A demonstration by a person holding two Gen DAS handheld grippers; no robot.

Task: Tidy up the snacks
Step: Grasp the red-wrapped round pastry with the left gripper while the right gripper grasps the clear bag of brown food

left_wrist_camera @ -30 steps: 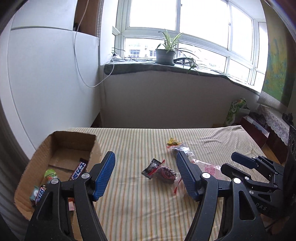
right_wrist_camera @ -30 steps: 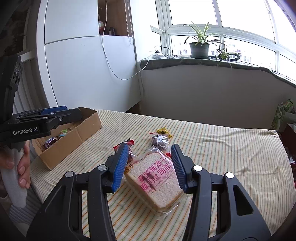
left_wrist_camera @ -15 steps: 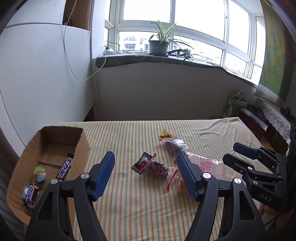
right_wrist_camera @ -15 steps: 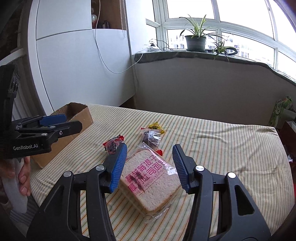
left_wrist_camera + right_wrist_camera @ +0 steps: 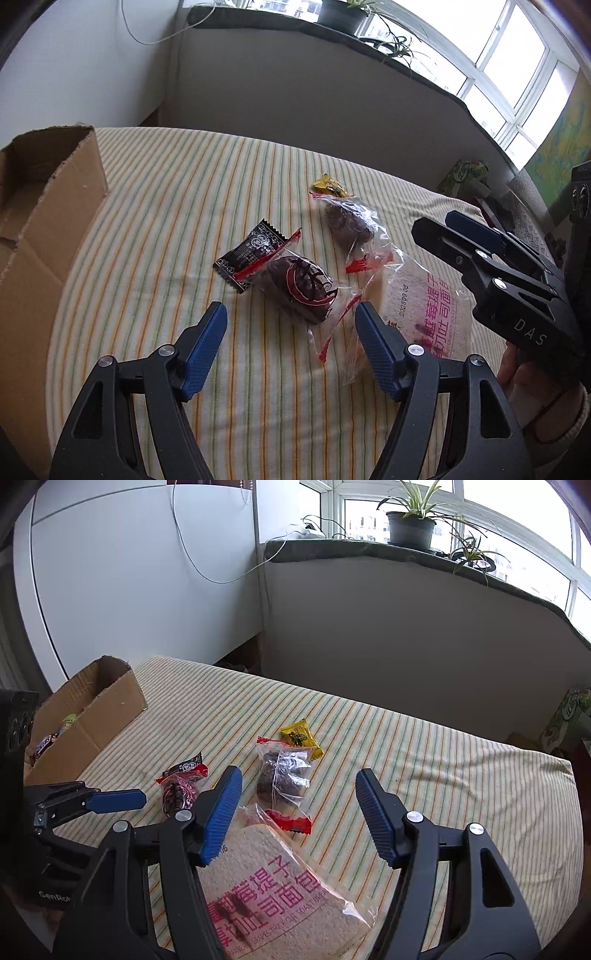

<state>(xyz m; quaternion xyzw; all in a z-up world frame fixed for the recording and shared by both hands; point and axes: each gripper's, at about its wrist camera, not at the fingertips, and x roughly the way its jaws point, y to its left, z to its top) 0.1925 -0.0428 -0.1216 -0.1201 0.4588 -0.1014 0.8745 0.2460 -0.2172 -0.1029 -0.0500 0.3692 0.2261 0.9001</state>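
Striped cloth [image 5: 424,746] covers the work surface; green, orange and cream lines, slightly rumpled toward the right. Behind it a grey low wall [image 5: 388,635] topped by a dark sill [image 5: 332,550]. Potted spider plant [image 5: 410,526] stands on the sill, before the window [image 5: 517,535]. White cable [image 5: 207,574] hangs across the white panel [image 5: 129,583] (its ends are not traceable). Green carton [image 5: 567,716] at far right, past the cloth's edge.

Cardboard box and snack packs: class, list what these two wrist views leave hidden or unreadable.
- Cardboard box: left wrist view cuts off its inside at the frame edge; in the right wrist view the box wall and left gripper hide most contents.
- Toast pack: print partly covered by right gripper fingers.
- Yellow candy: label too small to read.
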